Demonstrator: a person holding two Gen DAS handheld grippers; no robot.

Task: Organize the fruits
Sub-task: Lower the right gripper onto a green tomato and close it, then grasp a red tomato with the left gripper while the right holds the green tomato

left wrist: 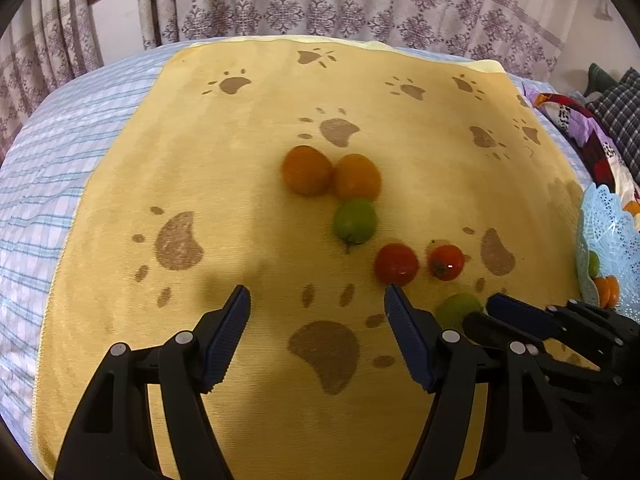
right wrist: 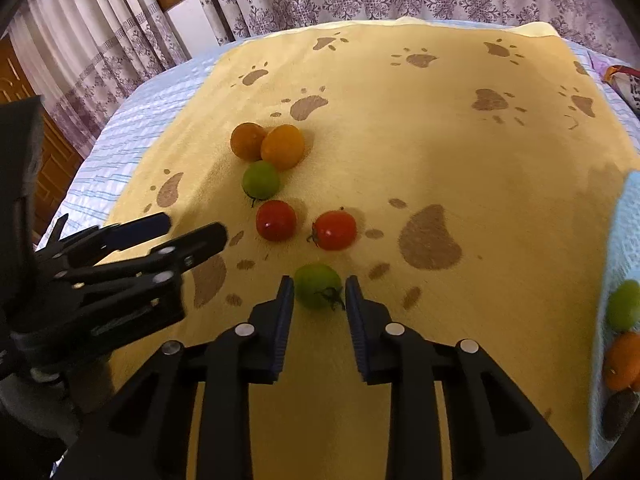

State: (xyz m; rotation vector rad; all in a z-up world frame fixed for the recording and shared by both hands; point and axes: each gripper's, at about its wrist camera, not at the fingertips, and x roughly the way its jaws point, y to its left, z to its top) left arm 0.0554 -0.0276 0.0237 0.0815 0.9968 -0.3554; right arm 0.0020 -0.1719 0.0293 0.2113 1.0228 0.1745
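On a yellow paw-print towel [right wrist: 460,152] lie two oranges [right wrist: 248,141] [right wrist: 283,147], a green fruit [right wrist: 261,180] and two red tomatoes [right wrist: 276,220] [right wrist: 335,230]. Nearest to me is a green tomato [right wrist: 316,290], and my right gripper [right wrist: 319,282] is shut on it, a pad against each side, low over the towel. In the left wrist view that green tomato [left wrist: 458,310] peeks out behind the right gripper [left wrist: 480,310]. My left gripper [left wrist: 317,294] stands open over bare towel, nothing between its fingers, left of the red tomatoes [left wrist: 396,264].
A light-blue lace basket [left wrist: 608,232] at the towel's right edge holds a green fruit and orange ones [right wrist: 622,356]. The towel lies on a blue checked bed sheet [left wrist: 60,160]. Patterned curtains hang behind, and folded clothes [left wrist: 600,128] lie at the far right.
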